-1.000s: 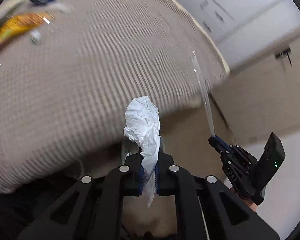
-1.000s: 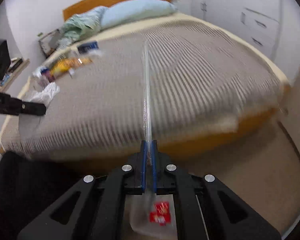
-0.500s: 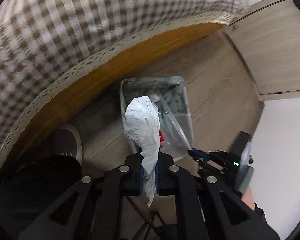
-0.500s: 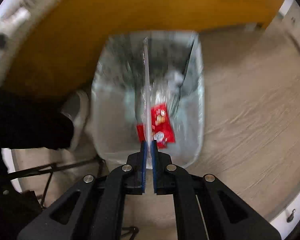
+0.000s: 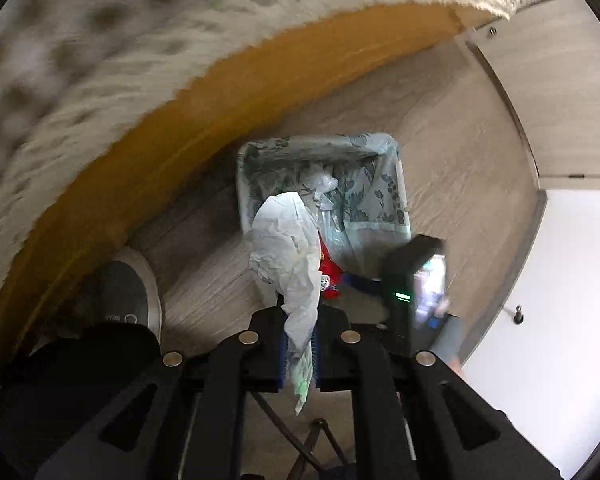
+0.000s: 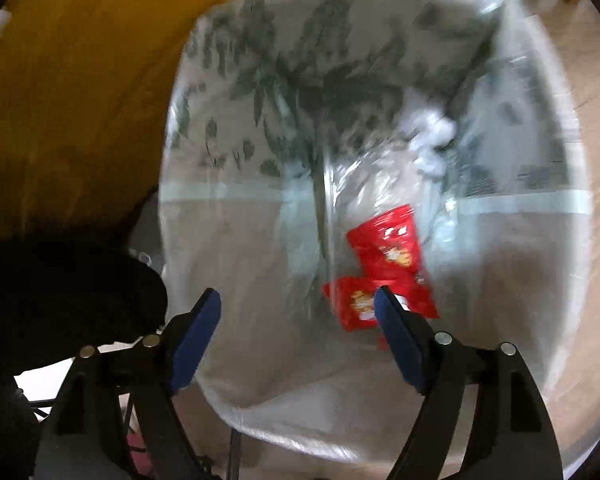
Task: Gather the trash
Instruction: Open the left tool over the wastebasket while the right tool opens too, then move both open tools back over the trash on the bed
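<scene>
The crumpled white tissue (image 5: 290, 248) sits in the centre of the left wrist view, pinched at its lower end between the clenched fingers of the left gripper (image 5: 300, 354), its bulk standing up in front of the lined trash bin (image 5: 384, 216) on the wood floor (image 5: 452, 120). The tissue is over the bin's near left corner but not yet inside it.

In the right wrist view the right gripper (image 6: 298, 312) hangs directly over the bin's mouth, its fingers (image 6: 198, 330) opening with nothing pressed between them. A thin clear plastic strip (image 6: 328, 216), blurred, lies just beyond the fingers within the bin liner (image 6: 236, 128), apparently let go into it. Red snack wrappers (image 6: 384, 264) and a bit of white crumpled plastic (image 6: 432, 136) already lie at the bottom.

The step in hand looks like the drop-off: the right side's piece is released, the left's is still to go. The next move probably calls for the left gripper to shift a little toward the bin's centre and release, so the light tissue does not catch on the rim or fall outside.

Outward, the orange bed frame (image 5: 204, 112) and the checked bedspread (image 5: 100, 40) arc across the upper left, and a grey shoe (image 5: 130, 296) stands at lower left by the bin. The wrappers carry white lettering and the shoe a small mark, both too blurred to read.
</scene>
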Demonstrator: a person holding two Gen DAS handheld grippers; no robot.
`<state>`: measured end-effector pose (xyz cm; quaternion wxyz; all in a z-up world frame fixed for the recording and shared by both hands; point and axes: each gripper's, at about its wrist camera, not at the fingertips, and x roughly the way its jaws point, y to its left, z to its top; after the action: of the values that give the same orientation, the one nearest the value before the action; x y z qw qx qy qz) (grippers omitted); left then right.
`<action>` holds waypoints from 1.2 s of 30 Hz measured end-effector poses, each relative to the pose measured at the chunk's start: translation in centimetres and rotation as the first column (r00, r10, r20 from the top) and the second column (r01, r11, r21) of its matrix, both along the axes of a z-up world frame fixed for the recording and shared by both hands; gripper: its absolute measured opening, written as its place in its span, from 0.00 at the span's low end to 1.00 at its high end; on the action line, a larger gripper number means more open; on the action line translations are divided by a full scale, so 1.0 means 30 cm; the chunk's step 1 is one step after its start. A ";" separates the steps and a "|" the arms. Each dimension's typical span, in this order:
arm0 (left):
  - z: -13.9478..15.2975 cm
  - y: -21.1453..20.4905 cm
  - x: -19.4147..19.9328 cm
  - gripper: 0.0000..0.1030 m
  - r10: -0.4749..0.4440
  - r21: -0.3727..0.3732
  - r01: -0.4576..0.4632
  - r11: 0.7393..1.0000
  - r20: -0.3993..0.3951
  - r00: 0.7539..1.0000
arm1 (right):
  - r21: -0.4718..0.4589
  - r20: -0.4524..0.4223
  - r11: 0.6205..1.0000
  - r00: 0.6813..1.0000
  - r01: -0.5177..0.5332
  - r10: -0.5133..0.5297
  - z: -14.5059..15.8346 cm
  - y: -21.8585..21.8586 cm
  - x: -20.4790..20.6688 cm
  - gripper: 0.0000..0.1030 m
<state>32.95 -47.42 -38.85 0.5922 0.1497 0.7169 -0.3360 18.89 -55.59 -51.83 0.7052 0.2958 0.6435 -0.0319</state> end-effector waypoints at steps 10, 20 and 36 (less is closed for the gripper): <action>-0.223 -0.231 -0.002 0.48 0.003 0.038 -0.001 0.999 -0.050 0.999 | -0.131 0.125 0.982 0.985 0.137 -0.121 0.291 -0.173 -0.230 0.73; -0.115 -0.179 0.015 0.76 -0.093 0.111 0.085 0.990 0.065 0.994 | -0.160 0.051 0.984 0.996 0.082 -0.075 0.258 -0.117 -0.213 0.73; 0.449 0.146 0.033 0.76 -0.038 -0.111 0.074 0.991 0.292 0.956 | -0.350 0.035 0.934 0.995 -0.075 0.093 0.507 0.036 -0.075 0.73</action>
<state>33.94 -43.04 -25.39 0.6889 0.1816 0.5965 -0.3697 16.65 -54.51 -36.60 0.7634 0.1396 0.6215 -0.1075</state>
